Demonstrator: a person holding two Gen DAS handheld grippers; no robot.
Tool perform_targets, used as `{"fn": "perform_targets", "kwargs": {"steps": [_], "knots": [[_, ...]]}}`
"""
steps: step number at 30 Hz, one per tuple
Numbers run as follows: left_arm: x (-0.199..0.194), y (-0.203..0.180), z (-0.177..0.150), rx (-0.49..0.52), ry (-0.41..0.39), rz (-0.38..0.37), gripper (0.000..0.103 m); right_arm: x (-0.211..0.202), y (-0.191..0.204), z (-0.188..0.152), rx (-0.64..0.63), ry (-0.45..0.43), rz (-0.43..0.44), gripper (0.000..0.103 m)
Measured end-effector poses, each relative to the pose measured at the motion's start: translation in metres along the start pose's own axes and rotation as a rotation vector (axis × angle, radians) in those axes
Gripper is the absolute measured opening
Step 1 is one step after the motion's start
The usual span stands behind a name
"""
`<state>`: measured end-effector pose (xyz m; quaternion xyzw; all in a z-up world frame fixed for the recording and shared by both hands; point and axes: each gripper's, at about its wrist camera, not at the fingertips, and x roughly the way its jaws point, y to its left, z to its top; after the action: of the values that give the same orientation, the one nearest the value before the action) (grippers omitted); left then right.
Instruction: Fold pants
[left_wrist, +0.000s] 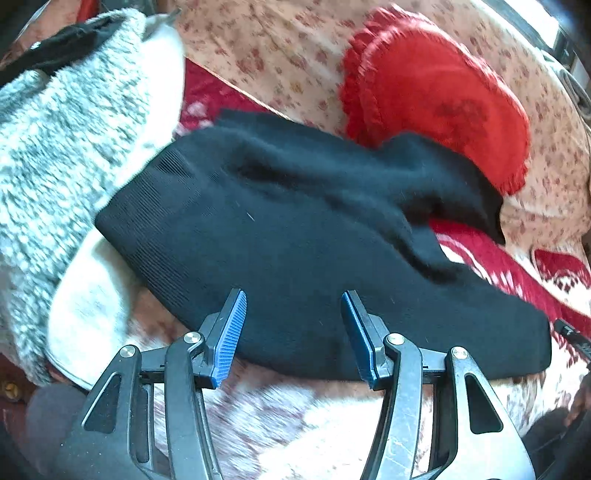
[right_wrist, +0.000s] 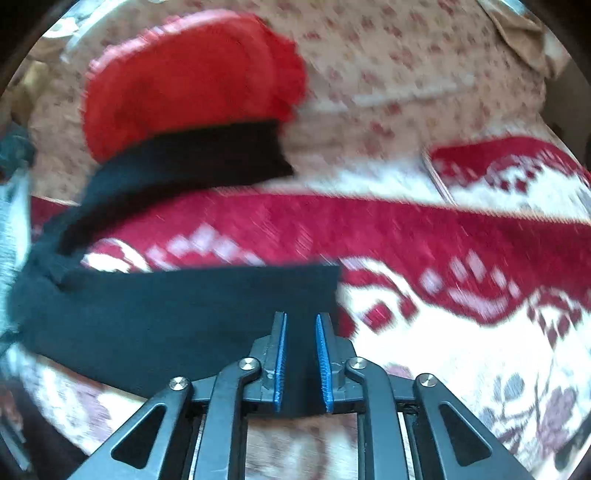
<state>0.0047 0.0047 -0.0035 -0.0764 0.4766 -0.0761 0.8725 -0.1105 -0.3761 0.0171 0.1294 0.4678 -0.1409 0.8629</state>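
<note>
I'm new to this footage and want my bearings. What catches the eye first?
The black knit pants sprawl across the red-and-white patterned blanket, directly ahead of both tongs. Behind them sits a bright red ruffled cushion, one pant leg draped against it. A fluffy grey fleece garment lies to the left.

Your left tongs (left_wrist: 293, 328) stand wide open. The two blue ribbed pads (left_wrist: 231, 338) are far apart and lean outward from each other, and nothing is caught between them. The black linkage arms behind the pads spread to both sides, and the tips point forward and a little down.

Your right tongs (right_wrist: 300, 354) are nearly closed. The blue pads (right_wrist: 279, 363) stand almost parallel, with only a narrow gap between them, and dark cloth fills this gap, so the jaws seem to pinch it. The linkage arms are drawn in toward the middle. The right view is blurred, so whether the grip is firm I cannot tell for sure.
</note>
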Motion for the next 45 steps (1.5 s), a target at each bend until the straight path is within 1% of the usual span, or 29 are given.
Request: {"fn": "perform_targets", "kwargs": {"steps": [1,3,4,6,9,11,13,16,17,19,20,22,23,25,28,31,32,34,35,36,37,39,41,43,45], "knots": [[0.0,0.004,0.004,-0.009,-0.002,0.002,0.053,-0.003,0.006,0.004,-0.002,-0.015,0.036,0.02],[0.004,0.011,0.014,-0.022,0.01,0.006,0.053,-0.001,0.032,0.02,-0.035,-0.041,0.175,0.03],[0.007,0.014,0.021,-0.027,0.017,0.008,0.053,0.004,0.044,0.028,-0.065,-0.041,0.225,0.031],[0.012,0.018,0.032,-0.023,0.024,0.006,0.053,0.013,0.08,0.048,-0.161,-0.062,0.279,0.031],[0.022,0.022,0.05,-0.034,0.039,0.008,0.053,0.025,0.13,0.076,-0.284,-0.093,0.305,0.034],[0.03,0.029,0.064,-0.058,0.027,0.02,0.054,0.035,0.158,0.096,-0.339,-0.094,0.333,0.035],[0.04,0.035,0.076,-0.076,0.025,0.025,0.066,0.044,0.185,0.113,-0.385,-0.09,0.344,0.036],[0.063,0.046,0.092,-0.104,0.058,0.038,0.066,0.057,0.225,0.132,-0.434,-0.089,0.394,0.036],[0.071,0.051,0.095,-0.112,0.073,0.045,0.066,0.064,0.241,0.137,-0.447,-0.084,0.424,0.039],[0.078,0.057,0.099,-0.13,0.086,0.043,0.066,0.081,0.266,0.145,-0.468,-0.057,0.473,0.04],[0.079,0.06,0.099,-0.137,0.077,0.037,0.066,0.094,0.286,0.148,-0.491,-0.037,0.486,0.04],[0.077,0.061,0.101,-0.134,0.06,0.033,0.066,0.112,0.317,0.149,-0.533,-0.007,0.485,0.04],[0.077,0.064,0.101,-0.137,0.051,0.027,0.066,0.125,0.337,0.151,-0.57,0.014,0.486,0.04],[0.08,0.068,0.101,-0.142,0.036,0.015,0.066,0.143,0.365,0.15,-0.634,0.036,0.483,0.04],[0.081,0.075,0.102,-0.146,0.027,-0.003,0.066,0.173,0.395,0.149,-0.712,0.082,0.448,0.04],[0.083,0.075,0.105,-0.127,0.023,0.006,0.066,0.199,0.408,0.146,-0.76,0.145,0.44,0.04],[0.083,0.074,0.105,-0.118,0.02,0.011,0.066,0.205,0.411,0.143,-0.774,0.151,0.453,0.04],[0.084,0.071,0.107,-0.111,0.018,0.022,0.066,0.204,0.408,0.142,-0.791,0.12,0.464,0.036],[0.084,0.071,0.108,-0.11,0.016,0.025,0.066,0.204,0.407,0.142,-0.781,0.113,0.469,0.026],[0.084,0.071,0.109,-0.114,0.014,0.022,0.066,0.204,0.407,0.142,-0.769,0.108,0.471,0.009],[0.086,0.073,0.111,-0.119,0.01,0.016,0.066,0.201,0.405,0.142,-0.756,0.094,0.465,0.006],[0.076,0.077,0.112,-0.133,-0.009,0.022,0.066,0.189,0.4,0.142,-0.728,0.066,0.48,0.005],[0.06,0.087,0.112,-0.159,-0.044,0.058,0.066,0.165,0.392,0.142,-0.709,0.022,0.497,0.004],[0.044,0.097,0.112,-0.189,-0.063,0.084,0.066,0.141,0.388,0.139,-0.703,-0.012,0.514,0.004],[0.023,0.106,0.108,-0.203,-0.1,0.076,0.066,0.113,0.383,0.132,-0.702,-0.048,0.528,0.004]]}}
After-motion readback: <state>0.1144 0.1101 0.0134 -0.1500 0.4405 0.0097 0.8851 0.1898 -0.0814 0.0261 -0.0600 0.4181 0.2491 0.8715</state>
